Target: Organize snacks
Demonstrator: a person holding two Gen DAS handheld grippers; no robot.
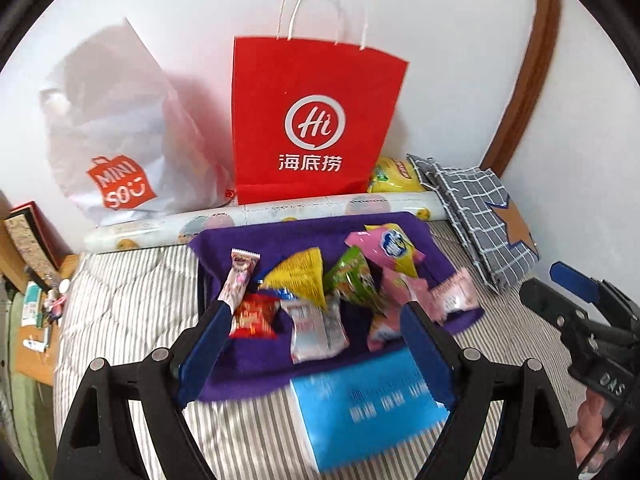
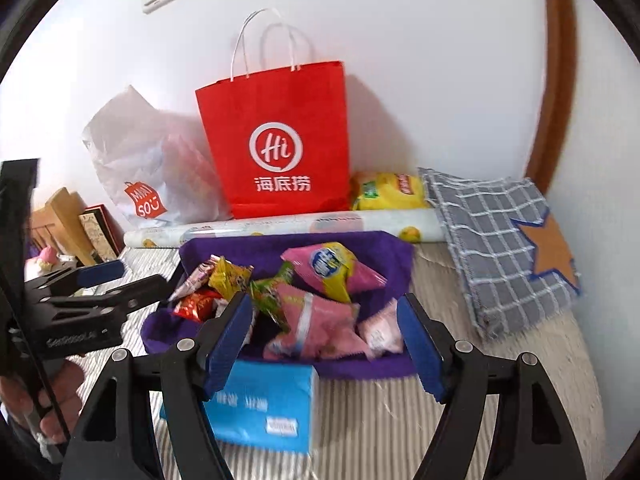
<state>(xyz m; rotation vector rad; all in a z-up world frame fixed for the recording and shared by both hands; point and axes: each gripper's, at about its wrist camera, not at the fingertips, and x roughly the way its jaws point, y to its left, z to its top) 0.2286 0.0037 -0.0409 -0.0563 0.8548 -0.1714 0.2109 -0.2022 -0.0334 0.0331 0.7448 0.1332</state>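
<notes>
A purple fabric tray lies on a striped bed and holds several snack packets. Among them are a red one, a yellow one, a green one and a pink-and-yellow one. My left gripper hovers over the tray's near side, open, with nothing between its blue pads. My right gripper hangs above the near edge, open and empty too. Each gripper shows at the edge of the other's view: the right, the left.
A blue tissue pack lies just in front of the tray. Behind it are a paper roll, a red paper bag, a white plastic bag and a yellow chips bag. A grey checked cloth lies at the right.
</notes>
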